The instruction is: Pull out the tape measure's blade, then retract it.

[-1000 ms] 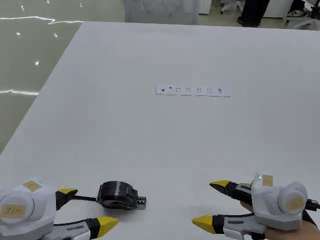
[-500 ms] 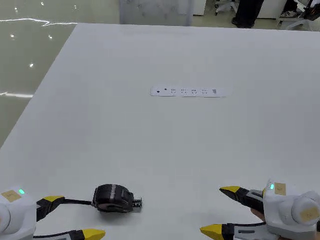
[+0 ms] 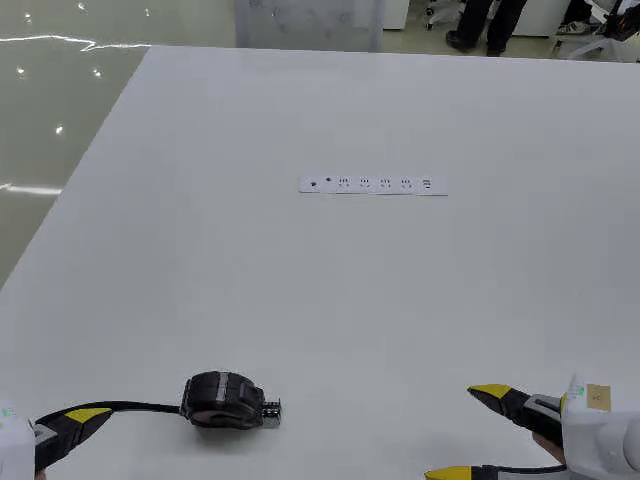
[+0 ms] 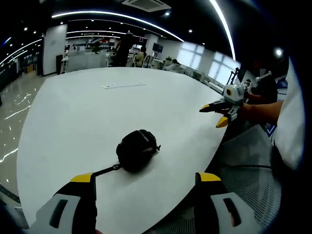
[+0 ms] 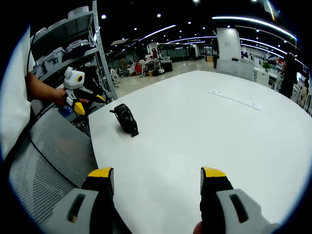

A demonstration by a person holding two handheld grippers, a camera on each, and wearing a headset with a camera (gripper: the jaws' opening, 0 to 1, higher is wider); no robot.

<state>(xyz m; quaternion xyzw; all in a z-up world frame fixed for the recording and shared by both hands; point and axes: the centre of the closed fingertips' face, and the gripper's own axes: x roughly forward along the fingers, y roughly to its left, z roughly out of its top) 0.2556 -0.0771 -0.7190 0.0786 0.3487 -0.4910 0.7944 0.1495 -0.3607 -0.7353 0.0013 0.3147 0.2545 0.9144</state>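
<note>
Tape measure [image 3: 222, 401]: black matt case, shiny metal at one end. Table [image 3: 350, 270]: smooth matt white. Floor [image 3: 55, 120]: glossy, reflective.

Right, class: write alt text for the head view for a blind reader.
A black tape measure lies near the front edge of a white table, between the left gripper and right gripper, both open. A power strip lies farther back.

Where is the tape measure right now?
In the head view the tape measure lies at lower left on the white table, near its front edge, just ahead of the left gripper.
</note>
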